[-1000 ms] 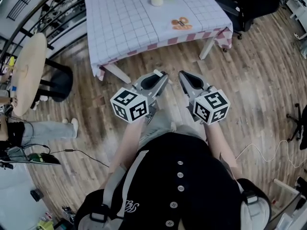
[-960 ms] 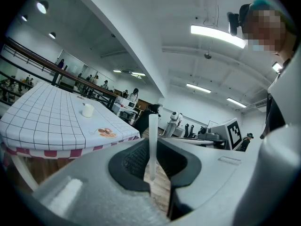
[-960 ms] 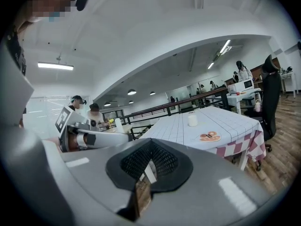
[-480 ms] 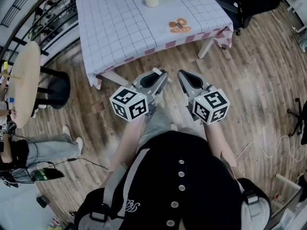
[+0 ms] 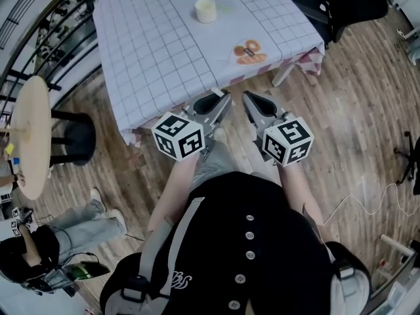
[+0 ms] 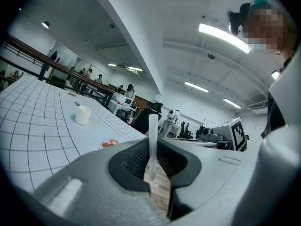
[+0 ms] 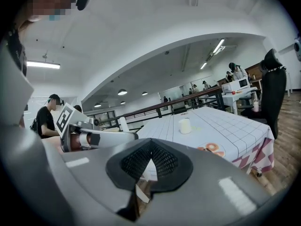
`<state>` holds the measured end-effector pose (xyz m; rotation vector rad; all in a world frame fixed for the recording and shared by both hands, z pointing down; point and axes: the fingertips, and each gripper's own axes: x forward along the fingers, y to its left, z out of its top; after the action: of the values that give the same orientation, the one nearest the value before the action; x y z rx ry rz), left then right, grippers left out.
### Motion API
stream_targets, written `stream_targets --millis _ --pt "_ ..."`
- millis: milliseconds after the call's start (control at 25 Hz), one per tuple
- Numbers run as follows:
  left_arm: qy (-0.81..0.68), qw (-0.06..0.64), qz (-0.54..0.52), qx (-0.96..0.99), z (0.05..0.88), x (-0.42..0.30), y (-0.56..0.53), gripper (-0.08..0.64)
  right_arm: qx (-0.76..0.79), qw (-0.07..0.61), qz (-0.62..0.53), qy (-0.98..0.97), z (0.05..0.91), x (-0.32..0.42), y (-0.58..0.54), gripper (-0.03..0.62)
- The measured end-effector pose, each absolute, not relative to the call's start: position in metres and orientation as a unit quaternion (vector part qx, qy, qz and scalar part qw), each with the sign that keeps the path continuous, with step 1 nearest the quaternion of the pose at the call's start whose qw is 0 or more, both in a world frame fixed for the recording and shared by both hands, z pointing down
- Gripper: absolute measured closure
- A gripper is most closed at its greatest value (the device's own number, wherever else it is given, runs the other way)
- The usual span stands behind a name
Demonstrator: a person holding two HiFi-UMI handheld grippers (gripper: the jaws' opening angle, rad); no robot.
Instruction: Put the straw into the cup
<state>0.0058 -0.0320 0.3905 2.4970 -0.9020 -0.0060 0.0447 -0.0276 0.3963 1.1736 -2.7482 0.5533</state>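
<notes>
**Table drawn nearer, straw not yet at the cup**

The white grid-checked cloth-covered table [image 5: 151,58] has been brought closer than half a second ago, so its near edge now lies just beyond both gripper tips. The left gripper [image 5: 222,99] is clamped on a thin translucent white plastic straw [image 6: 153,138], held upright between its jaws. The right gripper [image 5: 250,98] is closed with nothing in it. The small cream cylindrical cup [image 5: 205,10] stands upright toward the table's far side, well apart from both grippers. The approach is judged to be under way, and the straw must yet be carried across and lowered into the cup's mouth.
</notes>
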Motion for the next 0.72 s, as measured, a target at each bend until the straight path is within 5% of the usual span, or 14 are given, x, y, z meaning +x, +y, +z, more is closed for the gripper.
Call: stream_targets --millis 720 --pt "-0.282 0.23 0.002 0.931 0.38 -0.036 -0.19 0.515 0.426 0.041 0.178 -0.886 0.382 -0.007 -0.192 0.594"
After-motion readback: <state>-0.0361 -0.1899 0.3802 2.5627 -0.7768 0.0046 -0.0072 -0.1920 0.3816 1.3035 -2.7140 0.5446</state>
